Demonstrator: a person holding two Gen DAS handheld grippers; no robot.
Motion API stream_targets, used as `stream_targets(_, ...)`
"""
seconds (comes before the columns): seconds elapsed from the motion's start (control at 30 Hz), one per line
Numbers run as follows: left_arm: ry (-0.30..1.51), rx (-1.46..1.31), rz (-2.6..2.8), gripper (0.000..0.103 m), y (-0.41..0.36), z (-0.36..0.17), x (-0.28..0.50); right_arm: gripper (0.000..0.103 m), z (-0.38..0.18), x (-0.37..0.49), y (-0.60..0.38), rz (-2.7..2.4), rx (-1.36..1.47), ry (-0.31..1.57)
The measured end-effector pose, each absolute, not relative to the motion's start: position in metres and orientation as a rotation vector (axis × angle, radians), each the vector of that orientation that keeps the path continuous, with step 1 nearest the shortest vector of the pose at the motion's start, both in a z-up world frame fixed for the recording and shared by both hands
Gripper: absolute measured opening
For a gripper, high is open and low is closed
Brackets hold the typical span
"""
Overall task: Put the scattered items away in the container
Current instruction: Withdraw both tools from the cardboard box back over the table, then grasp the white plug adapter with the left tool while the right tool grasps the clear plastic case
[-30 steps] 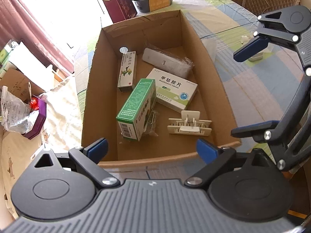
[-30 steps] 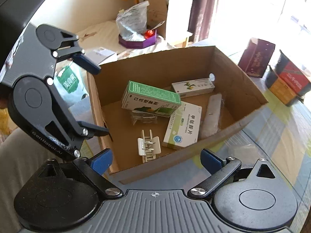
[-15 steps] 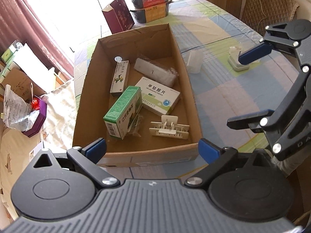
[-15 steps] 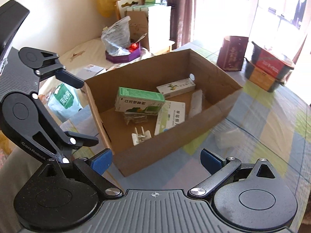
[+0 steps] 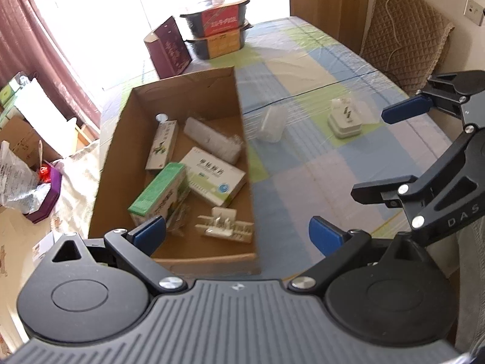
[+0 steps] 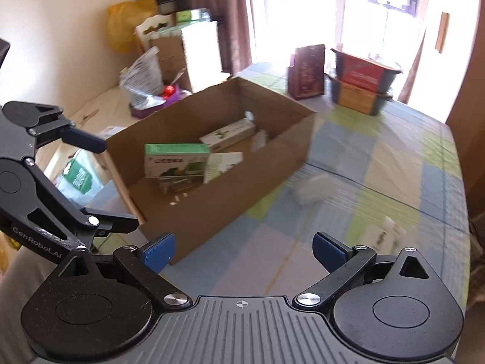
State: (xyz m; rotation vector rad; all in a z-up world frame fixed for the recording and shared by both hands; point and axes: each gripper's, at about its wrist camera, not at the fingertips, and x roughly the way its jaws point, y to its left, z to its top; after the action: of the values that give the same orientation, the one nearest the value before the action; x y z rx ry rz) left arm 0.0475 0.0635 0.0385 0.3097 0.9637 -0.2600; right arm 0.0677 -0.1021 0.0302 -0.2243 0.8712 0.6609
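Bright window light is seen at the top of both views, above a table covered with a checked cloth under clear plastic. At the left centre of the left wrist view an open cardboard box is set on the table; in the right wrist view it is found at the centre. Inside it a green carton, a white medicine box, a narrow white box, a wrapped white packet and a white plastic clip are seen. Two items are left outside on the cloth: a clear plastic cup just right of the box wall, and a white plug adapter further right, well apart from the box. In the right wrist view both are blurred, the cup right of centre and the adapter at the lower right. The left gripper is held at the bottom of its own view, above the near end of the box, its jaws spread wide and nothing held. The right gripper is likewise shown with jaws wide apart and nothing between them, over bare cloth. Two stacked food tubs and a dark red carton are placed beyond the box.
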Motion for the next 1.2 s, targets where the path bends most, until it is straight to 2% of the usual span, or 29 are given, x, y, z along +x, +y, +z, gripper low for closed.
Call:
stream_targets(0.43,0.982,0.259,-0.286,0.099,0.023,0.027,0.057,0.102,0.029,0.069,-0.175,0.498,-0.121,0.897)
stream_targets(1.2,1.003,0.219,-0.337,0.098,-0.041,-0.016,0.086,0.102,-0.012,0.091,-0.269,0.219,0.034,1.008)
